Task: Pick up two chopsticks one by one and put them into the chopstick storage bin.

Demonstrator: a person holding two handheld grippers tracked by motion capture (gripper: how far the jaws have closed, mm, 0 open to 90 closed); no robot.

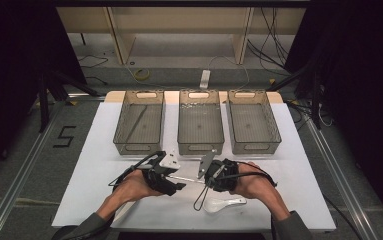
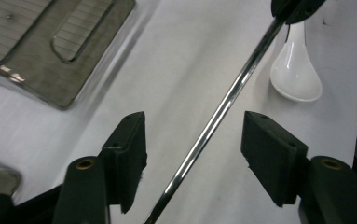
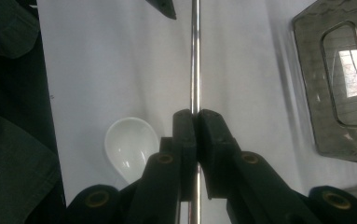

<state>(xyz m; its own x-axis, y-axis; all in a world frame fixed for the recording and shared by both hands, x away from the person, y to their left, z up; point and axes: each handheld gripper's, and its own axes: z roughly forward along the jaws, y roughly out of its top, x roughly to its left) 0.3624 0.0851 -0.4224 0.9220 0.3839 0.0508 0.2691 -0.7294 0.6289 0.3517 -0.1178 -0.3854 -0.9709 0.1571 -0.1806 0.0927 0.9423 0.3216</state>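
Your right gripper (image 3: 196, 116) is clamped tight on a thin metal rod (image 3: 195, 56), the pads pinching it with no gap left between them. In the high view the rod (image 1: 181, 176) runs level above the table (image 1: 289, 165), bridging the space between your two hands, just in front of the three grey baskets (image 1: 200, 122). A white spoon (image 1: 221, 204) lies on the table just under your right hand.

Your left gripper (image 2: 192, 140) stands about half open, and the rod (image 2: 213, 121) passes slantwise through the gap. Neither pad touches it yet, so the left has hold of nothing.

The rod looks like polished steel: stiff, light for its length, and slick. Expect it to slide lengthwise or roll between the pads if you pinch it loosely. Being so thin, it gives the pads very little to bite on, so centre it across the flat of both left pads before you close, not near their tips or edges. Take it well along from the right gripper's hold, so the two grips share the length and the free end cannot swing. Close squarely across the shaft; with the rod crossing at a slant, as now, it may skid sideways. It will not bend or break under a firm squeeze, so grip hard
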